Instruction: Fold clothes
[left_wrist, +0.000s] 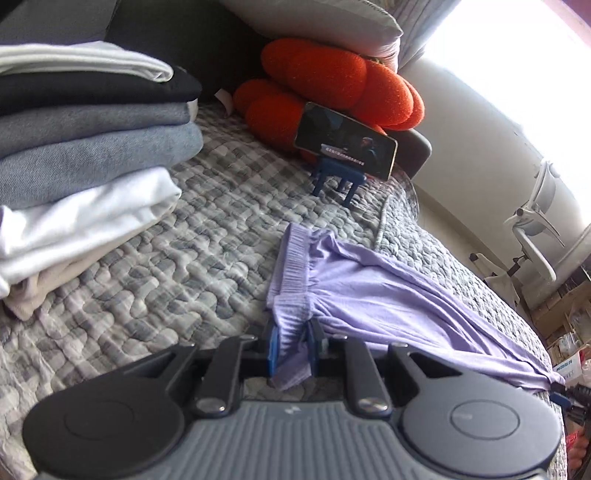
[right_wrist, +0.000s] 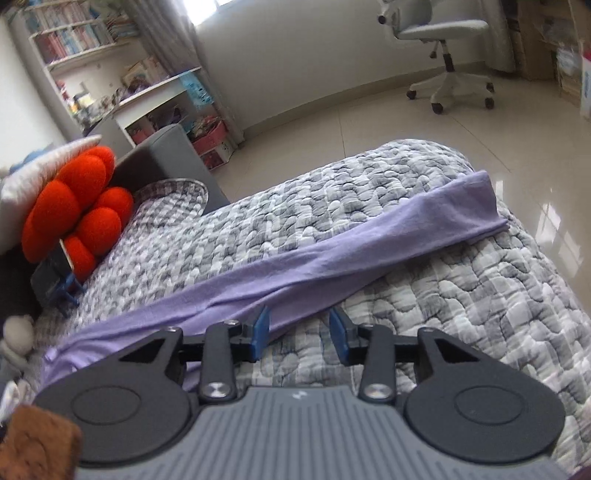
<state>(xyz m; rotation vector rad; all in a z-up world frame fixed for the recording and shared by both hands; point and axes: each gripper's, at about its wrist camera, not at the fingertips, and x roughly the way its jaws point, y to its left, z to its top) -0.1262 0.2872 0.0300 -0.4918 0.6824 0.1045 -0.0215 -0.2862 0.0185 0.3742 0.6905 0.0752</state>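
Lavender pants (left_wrist: 388, 295) lie stretched across the grey checked quilt (left_wrist: 166, 258). My left gripper (left_wrist: 294, 341) is shut on their ribbed waistband, and a bit of fabric hangs out below the blue fingers (left_wrist: 274, 341). In the right wrist view the pants (right_wrist: 332, 251) run as a long band to the bed's far edge. My right gripper (right_wrist: 299, 332) stands open at the lower edge of that band, with cloth against its left finger (right_wrist: 261, 330) and quilt showing in the gap. The right gripper (left_wrist: 565, 398) also shows at the left view's right edge, where the cloth bunches.
A stack of folded clothes (left_wrist: 92, 147) sits on the bed's left. A phone (left_wrist: 345, 144) on a blue stand leans against an orange cushion (left_wrist: 332, 85). Beyond the bed are tiled floor (right_wrist: 369, 118), an office chair (right_wrist: 443, 37) and bookshelves (right_wrist: 74, 37).
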